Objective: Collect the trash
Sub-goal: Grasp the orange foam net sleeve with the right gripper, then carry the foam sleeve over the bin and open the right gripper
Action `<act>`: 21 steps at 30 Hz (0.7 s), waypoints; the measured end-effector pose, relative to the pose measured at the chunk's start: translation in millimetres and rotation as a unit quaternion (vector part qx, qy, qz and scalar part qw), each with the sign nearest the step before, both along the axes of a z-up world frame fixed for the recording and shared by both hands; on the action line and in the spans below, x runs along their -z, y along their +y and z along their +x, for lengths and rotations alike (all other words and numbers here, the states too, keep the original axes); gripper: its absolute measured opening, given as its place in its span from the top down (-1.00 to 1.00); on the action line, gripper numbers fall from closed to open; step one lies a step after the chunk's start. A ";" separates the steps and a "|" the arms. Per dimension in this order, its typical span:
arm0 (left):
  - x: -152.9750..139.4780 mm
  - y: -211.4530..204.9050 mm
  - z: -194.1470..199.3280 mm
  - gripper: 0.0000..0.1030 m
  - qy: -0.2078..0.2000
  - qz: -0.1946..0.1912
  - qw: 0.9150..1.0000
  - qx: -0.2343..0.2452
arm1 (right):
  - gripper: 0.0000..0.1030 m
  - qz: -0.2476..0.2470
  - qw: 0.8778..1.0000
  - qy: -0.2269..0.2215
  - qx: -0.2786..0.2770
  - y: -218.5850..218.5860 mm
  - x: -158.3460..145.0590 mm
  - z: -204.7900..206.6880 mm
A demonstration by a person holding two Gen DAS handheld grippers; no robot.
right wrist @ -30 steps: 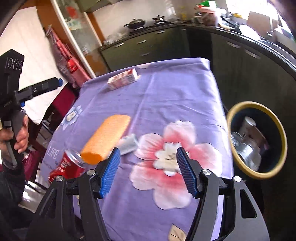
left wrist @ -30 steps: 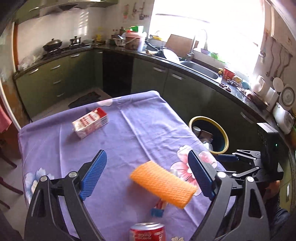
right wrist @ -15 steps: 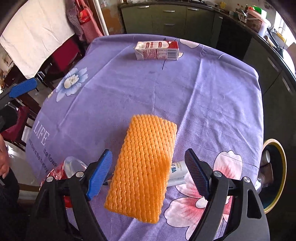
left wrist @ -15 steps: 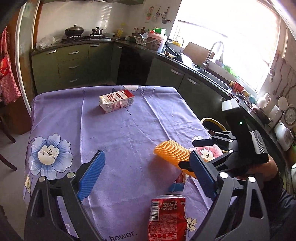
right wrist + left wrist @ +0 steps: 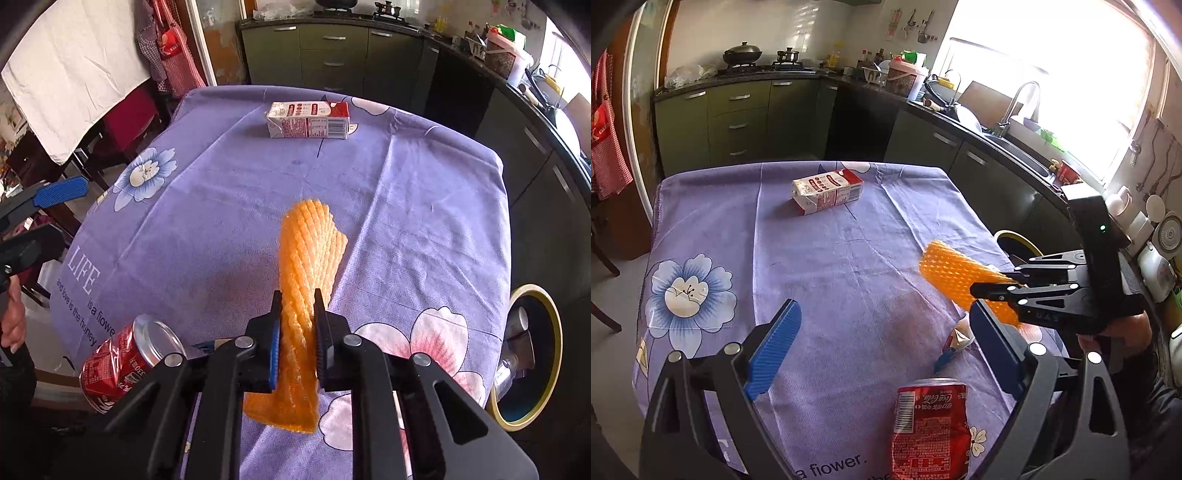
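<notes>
clothed table (image 5: 849, 258): carton (image 5: 827, 190), can (image 5: 929, 428)

Readable print on a purple tablecloth and a crushed red can.
The tablecloth (image 5: 229, 206) carries white lettering, "LIFE" and "is a flower", near the tabletop's near edge; the can (image 5: 929, 428) shows the Coca-Cola script and a barcode, and "330" on its side.

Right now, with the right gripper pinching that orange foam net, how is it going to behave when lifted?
Probably very soft: the orange foam net is squashed narrow where the right gripper, whose jaws have just been closing, clamps it. It looks light for its size. Its free ends flare and curl, so it may flop or sway.
</notes>
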State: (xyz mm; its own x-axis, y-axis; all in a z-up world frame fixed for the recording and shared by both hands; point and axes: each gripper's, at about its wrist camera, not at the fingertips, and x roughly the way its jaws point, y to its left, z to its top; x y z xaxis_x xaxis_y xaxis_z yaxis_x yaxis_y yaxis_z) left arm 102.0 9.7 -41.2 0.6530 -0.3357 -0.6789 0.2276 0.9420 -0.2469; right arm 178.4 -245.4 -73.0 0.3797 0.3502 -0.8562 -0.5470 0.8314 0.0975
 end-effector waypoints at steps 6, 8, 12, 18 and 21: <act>0.6 -6.1 1.1 -0.71 0.004 0.009 1.000 0.004 | 0.71 0.048 0.998 -0.028 0.025 -37.6 -34.4 -10.3; 0.5 -8.6 1.4 -0.71 0.004 0.012 1.000 0.008 | 0.71 0.056 0.996 -0.043 0.047 -59.8 -46.8 -12.8; 0.8 -15.2 3.8 -0.71 0.005 0.018 1.000 0.015 | 0.69 0.059 0.989 -0.063 0.118 -121.1 -61.0 -9.2; 3.8 -29.0 10.2 -0.71 0.013 0.027 0.999 0.027 | 0.66 0.028 0.969 -0.063 0.237 -218.7 -44.0 12.8; 4.3 -37.1 12.0 -0.71 0.015 0.033 0.999 0.034 | 0.66 0.012 0.958 -0.045 0.284 -259.3 -17.7 31.9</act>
State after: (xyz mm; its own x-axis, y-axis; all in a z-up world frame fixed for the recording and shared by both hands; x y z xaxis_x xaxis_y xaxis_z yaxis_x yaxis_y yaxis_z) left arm 113.9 -27.4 -45.5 0.6101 -0.3319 -0.7194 0.2844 0.9393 -0.1921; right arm 210.2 -504.7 -55.3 0.5861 0.0853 -0.8057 -0.0151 0.9954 0.0944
